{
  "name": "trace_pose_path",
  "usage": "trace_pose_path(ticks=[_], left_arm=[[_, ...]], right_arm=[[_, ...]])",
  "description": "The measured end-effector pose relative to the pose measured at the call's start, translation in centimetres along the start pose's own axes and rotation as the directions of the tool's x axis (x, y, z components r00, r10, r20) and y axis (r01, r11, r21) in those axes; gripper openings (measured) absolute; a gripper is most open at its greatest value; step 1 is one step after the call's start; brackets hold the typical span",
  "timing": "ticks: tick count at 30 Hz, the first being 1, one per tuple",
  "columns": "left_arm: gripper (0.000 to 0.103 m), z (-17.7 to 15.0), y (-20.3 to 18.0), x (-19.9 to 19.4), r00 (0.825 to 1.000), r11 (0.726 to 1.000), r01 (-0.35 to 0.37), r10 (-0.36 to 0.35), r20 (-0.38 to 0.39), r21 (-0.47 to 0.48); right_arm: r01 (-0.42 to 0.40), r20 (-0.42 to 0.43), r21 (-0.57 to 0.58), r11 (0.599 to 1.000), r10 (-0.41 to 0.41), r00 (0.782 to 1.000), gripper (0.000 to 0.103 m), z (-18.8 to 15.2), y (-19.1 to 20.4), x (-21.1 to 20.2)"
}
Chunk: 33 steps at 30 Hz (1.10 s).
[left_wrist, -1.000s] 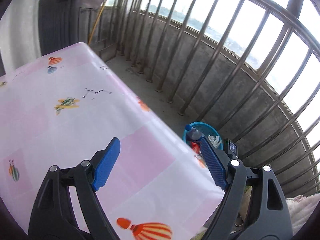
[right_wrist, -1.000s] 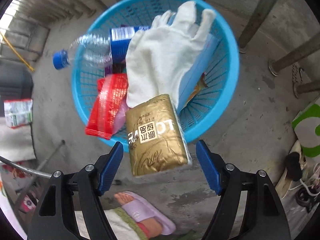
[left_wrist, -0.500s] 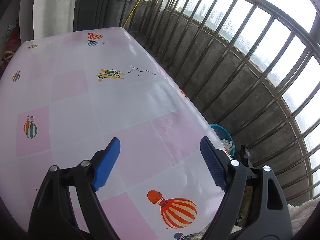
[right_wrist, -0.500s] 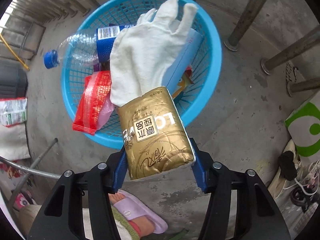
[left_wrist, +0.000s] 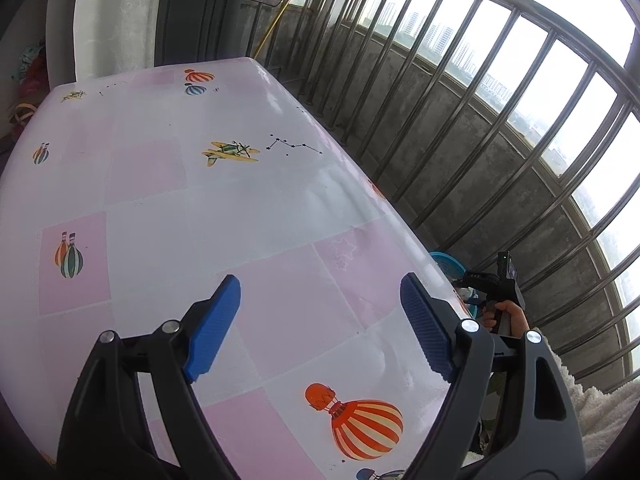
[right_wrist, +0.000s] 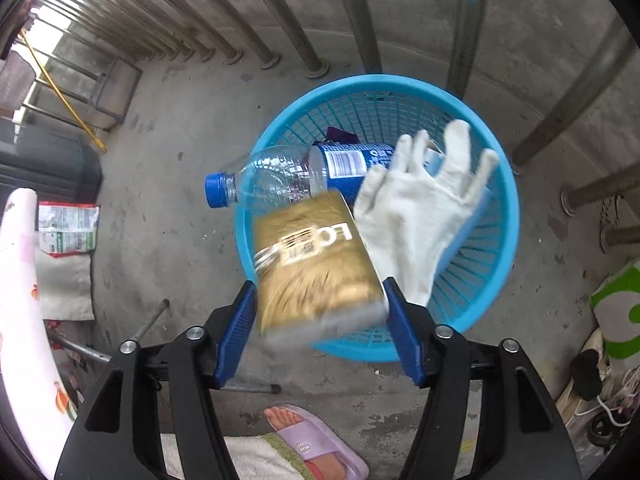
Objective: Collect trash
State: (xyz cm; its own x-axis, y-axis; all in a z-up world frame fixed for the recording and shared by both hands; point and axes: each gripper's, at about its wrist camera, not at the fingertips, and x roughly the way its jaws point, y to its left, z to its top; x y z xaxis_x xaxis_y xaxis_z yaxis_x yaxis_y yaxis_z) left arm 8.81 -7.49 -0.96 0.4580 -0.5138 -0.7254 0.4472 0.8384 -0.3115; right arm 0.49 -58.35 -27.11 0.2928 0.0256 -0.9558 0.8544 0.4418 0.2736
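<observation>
The gold tissue pack (right_wrist: 316, 268) sits between the blue pads of my right gripper (right_wrist: 320, 320), motion-blurred, with both pads pressed against its sides, so I read that gripper as clamped on the pack. It hangs over the near rim of the blue plastic basket (right_wrist: 496, 264), which stands on the concrete balcony floor (right_wrist: 180, 128) close to the railing posts. Inside the basket I see a white cotton glove (right_wrist: 420, 208) draped fingers-up, just beside the pack, and a clear plastic bottle (right_wrist: 288, 176) with a blue cap and blue label lying on its side, its neck sticking out past the basket's left rim. Below my right gripper a foot in a lilac slipper (right_wrist: 316, 440) rests on the floor. A printed snack wrapper (right_wrist: 68, 228) lies on the floor to the left, well apart from the basket.

My left gripper (left_wrist: 320, 328) hovers above the table with its jaws spread wide and nothing between them. The table is covered by a pink-and-white tablecloth (left_wrist: 180, 208) printed with hot-air balloons and an aeroplane. Past the table's far edge I can make out a sliver of the basket and the hand (left_wrist: 508, 316) holding the right gripper's handle, with the metal railing (left_wrist: 500, 100) behind.
</observation>
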Motion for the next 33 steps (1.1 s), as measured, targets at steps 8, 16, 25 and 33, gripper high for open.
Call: trace_pose_path(ticks=[8, 16, 25, 33], left_arm=[[0.078, -0.2, 0.2, -0.6, 1.000, 1.000, -0.010, 0.011, 0.021, -0.006], [0.086, 0.2, -0.2, -3.1, 0.987, 0.997, -0.071, 0.076, 0.144, -0.042], [0.094, 0.2, -0.7, -7.9, 0.925, 0.949, -0.244, 0.290, 0.247, -0.202], [0.094, -2.4, -2.5, -9.3, 0.866, 0.888, -0.433, 0.458, 0.202, -0.156]], right_arm=[[-0.063, 0.104, 0.005, 0.998, 0.062, 0.993, 0.066, 0.1, 0.9, -1.8], [-0.060, 0.332, -0.170, 0.984, 0.114, 0.936, 0.068, -4.1, 5.4, -12.3], [0.025, 0.605, -0.518, 0.855, 0.345, 0.718, 0.097, -16.1, 13.7, -27.9], [0.087, 0.599, -0.685, 0.724, 0.491, 0.632, 0.097, -25.4, 17.6, -32.3]])
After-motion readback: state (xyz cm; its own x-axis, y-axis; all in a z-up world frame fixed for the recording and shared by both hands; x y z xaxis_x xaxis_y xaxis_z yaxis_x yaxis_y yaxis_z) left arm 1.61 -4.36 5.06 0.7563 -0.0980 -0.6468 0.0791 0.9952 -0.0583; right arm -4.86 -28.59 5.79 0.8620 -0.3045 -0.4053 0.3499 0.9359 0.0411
